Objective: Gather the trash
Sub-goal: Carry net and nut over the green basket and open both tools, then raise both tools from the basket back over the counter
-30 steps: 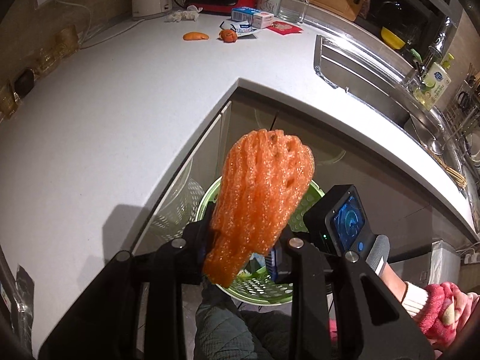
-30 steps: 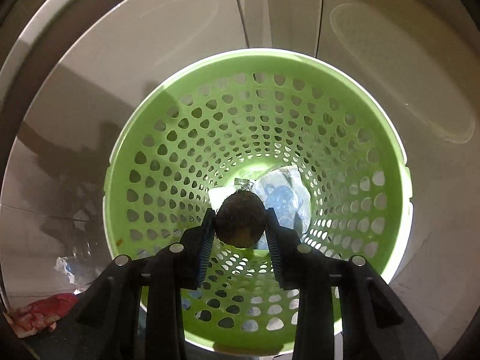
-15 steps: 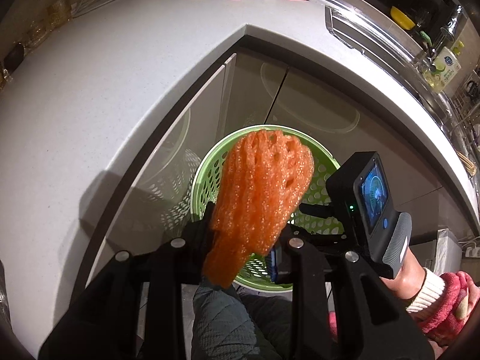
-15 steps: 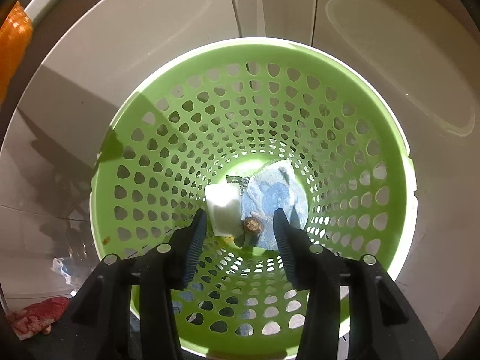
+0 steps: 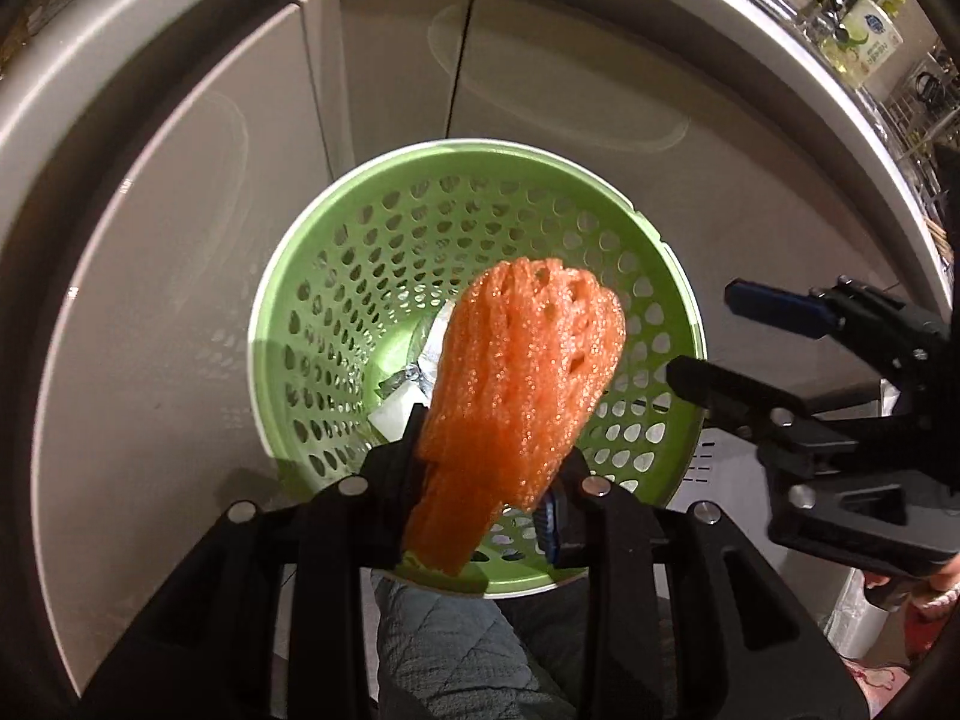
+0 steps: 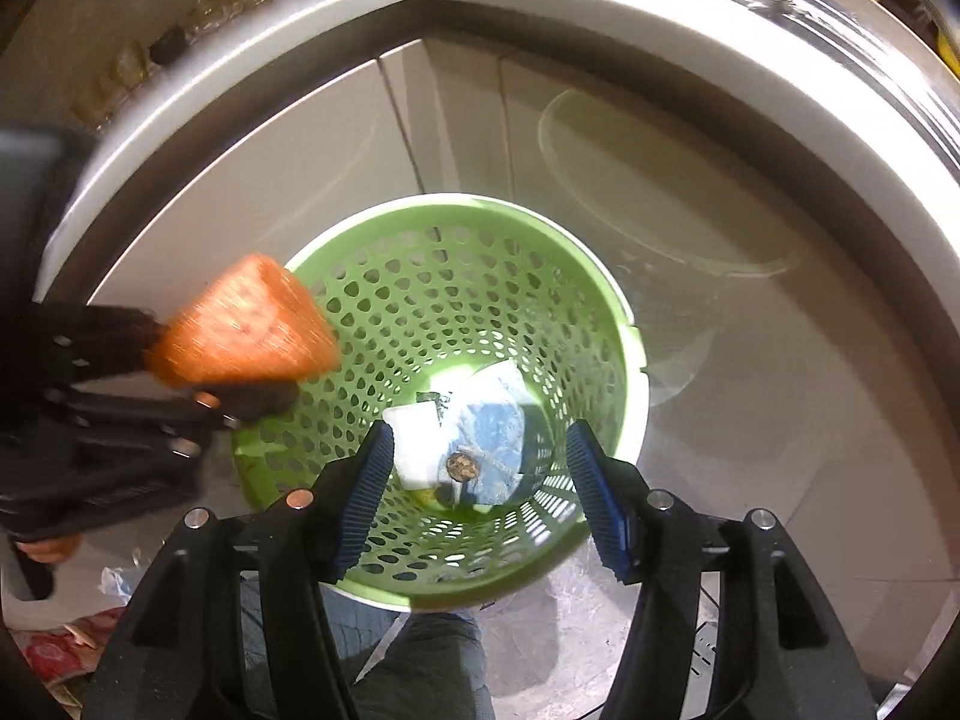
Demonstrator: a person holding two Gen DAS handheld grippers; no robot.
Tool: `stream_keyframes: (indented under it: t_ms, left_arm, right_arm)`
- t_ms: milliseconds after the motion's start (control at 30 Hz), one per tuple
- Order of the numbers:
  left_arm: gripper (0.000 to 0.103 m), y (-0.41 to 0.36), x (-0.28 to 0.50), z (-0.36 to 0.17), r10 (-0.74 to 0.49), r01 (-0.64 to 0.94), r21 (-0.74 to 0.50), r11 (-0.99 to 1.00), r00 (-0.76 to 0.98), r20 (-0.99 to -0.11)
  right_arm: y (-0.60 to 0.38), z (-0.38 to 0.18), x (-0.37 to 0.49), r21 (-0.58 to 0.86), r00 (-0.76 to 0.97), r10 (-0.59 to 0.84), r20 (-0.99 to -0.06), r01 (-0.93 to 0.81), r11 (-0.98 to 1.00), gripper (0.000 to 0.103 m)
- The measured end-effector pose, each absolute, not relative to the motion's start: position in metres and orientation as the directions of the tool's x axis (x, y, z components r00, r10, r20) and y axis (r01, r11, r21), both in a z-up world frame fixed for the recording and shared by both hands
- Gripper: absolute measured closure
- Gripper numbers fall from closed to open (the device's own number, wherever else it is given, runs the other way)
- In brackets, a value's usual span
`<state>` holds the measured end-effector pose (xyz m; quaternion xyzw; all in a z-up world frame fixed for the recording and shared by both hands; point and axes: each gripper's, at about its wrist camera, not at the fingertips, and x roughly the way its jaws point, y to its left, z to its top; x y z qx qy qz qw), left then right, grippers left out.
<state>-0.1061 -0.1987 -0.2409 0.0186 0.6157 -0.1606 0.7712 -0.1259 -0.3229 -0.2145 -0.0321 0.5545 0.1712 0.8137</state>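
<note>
Dropped dark lump (image 6: 461, 467) in one green basket (image 5: 312, 276), right tongs (image 6: 480, 498) opening empty, left tongs (image 5: 489, 495) seemingly gripping one orange net (image 5: 516, 396).

basket mouth: I see the green basket (image 6: 600, 300) open at the top, with bare wall on its far side.
left side: my left gripper (image 5: 486, 480) and its orange foam net (image 5: 522, 384) hang over the near-left rim.
right side: my right gripper (image 6: 480, 498), jaws opening with nothing between them, stands over the near rim.
behind: cabinet doors (image 6: 456, 120) and the countertop edge (image 6: 540, 6) close in the far side.
bottom: a white piece (image 6: 414, 444), a blue wrapper (image 6: 492, 426) and a small brown lump (image 6: 461, 467) cover the floor.
</note>
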Motion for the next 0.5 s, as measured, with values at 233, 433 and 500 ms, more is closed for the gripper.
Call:
stream_keyframes:
  t_ms: [233,433,500]
  left_arm:
    - [0.039,-0.223,-0.099,-0.290,-0.183,0.312,-0.137,0.940,0.121,-0.976]
    - [0.028,-0.225,-0.094,-0.303,-0.169,0.303,-0.129,0.944,0.113,-0.979]
    - [0.027,-0.223,-0.093,-0.302,-0.165,0.292,-0.125,0.948,0.116,-0.980]
  right_arm:
    - [-0.344,-0.211,-0.130,0.129,0.320,0.216,-0.923,-0.271,0.954,0.041]
    - [-0.350,-0.220,-0.131,0.126,0.318,0.205,-0.926,-0.251,0.960,0.041]
    - [-0.354,-0.218,-0.130,0.127,0.320,0.205,-0.925,-0.247,0.960,0.041]
